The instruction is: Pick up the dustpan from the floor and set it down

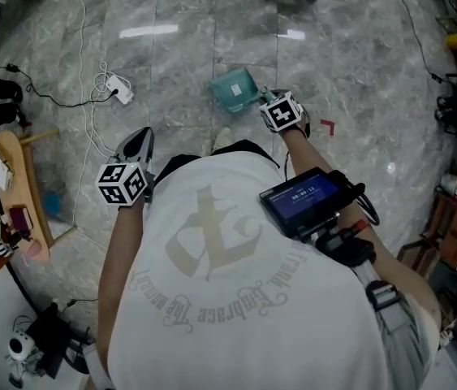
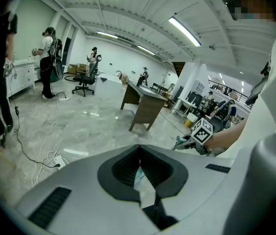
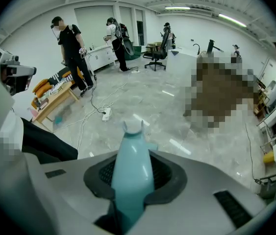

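— So, where's the dustpan (image 1: 234, 90) right now?
— Out in front of the person, over the grey marble floor (image 1: 358, 63). It's a teal plastic one, and the right gripper (image 1: 264, 99) has it by the handle (image 3: 130, 160).
— A proper grip?
— Yes, the jaws are clamped on the handle from both sides. It sticks up between the dark pads with its notched end pointing away from the gripper.
— Is the pan touching the floor?
— I can't tell from here. The scoop sits at an angle just beyond the gripper's marker cube.
— And the other hand?
— The left gripper (image 1: 136, 142) is off at the person's left side, well apart from the dustpan. Its jaws are together and there's nothing in them.
— Anything lying about?
— A white power strip (image 1: 119, 90) with its cable is on the floor to the left of the dustpan, and a small red mark (image 1: 328, 127) is near the right gripper
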Motion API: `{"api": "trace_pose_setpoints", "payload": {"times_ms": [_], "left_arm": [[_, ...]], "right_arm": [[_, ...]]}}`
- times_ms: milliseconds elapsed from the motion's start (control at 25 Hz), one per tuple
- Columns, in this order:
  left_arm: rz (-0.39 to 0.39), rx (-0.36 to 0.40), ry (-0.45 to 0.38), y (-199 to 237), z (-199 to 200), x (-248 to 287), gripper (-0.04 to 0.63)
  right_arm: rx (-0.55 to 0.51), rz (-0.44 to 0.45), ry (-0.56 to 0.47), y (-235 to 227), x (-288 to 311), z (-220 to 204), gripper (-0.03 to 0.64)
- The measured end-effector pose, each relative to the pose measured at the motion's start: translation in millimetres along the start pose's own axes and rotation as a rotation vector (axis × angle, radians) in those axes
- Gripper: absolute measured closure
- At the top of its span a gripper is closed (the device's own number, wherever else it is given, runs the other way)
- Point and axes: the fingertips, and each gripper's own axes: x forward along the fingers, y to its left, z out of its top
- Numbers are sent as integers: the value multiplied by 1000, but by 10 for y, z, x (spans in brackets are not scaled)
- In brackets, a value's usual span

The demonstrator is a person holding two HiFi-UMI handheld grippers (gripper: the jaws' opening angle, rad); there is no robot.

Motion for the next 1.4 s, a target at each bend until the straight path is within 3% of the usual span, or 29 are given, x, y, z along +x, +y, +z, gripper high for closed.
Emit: {"api": "trace_pose_setpoints", "payload": {"times_ms": [280, 520, 800, 1040, 1400], "left_arm": [[39, -3, -1, -42, -53, -90, 583], [50, 1, 22, -62, -104, -154, 583], [1, 34, 63, -124, -90, -19, 583], [-38, 59, 76, -139, 0, 129, 583], [-114, 82, 111, -150, 90, 387, 583]], "right_arm": [[-93, 34, 17, 29, 191, -133, 514], [-108, 32, 43, 88, 251, -327, 514], [-123, 54, 59, 239, 301, -545, 512], [-120, 126, 26, 417, 280, -643, 475], [-51, 87, -19, 243, 146, -552, 457]]}}
